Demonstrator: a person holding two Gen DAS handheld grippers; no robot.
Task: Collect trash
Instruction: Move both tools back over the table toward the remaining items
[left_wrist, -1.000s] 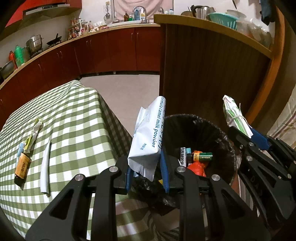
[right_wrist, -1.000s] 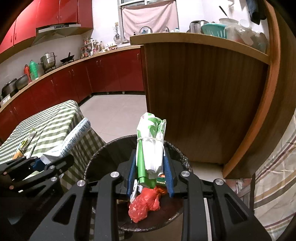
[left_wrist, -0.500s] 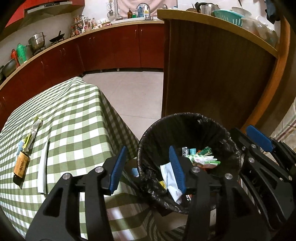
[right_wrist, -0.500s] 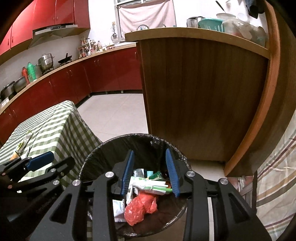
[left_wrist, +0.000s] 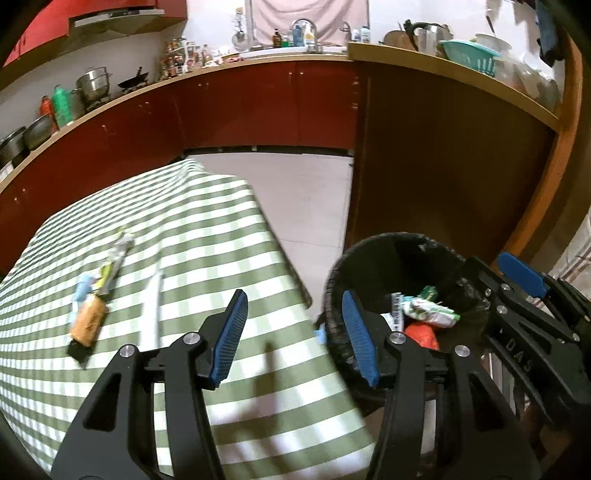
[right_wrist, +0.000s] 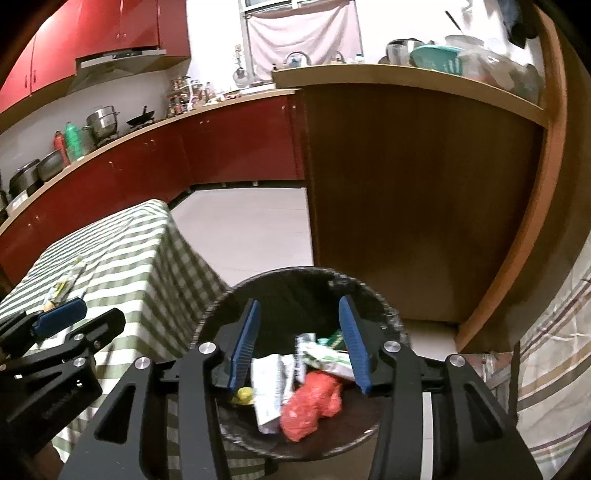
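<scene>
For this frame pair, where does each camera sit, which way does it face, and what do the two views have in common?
Left wrist view: on the left gripper, angled down over the checked table edge; jaws opening, nothing between them; the right gripper shows at right.
Right wrist view: on the right gripper, angled down over the black trash bin; jaws opening, nothing between them; the left gripper shows at left.
Shared: bin, table, red trash bag, red kitchen cabinets.

Both packets now in bin (right_wrist: 236, 299), tongs (left_wrist: 293, 334) empty, opening.
</scene>
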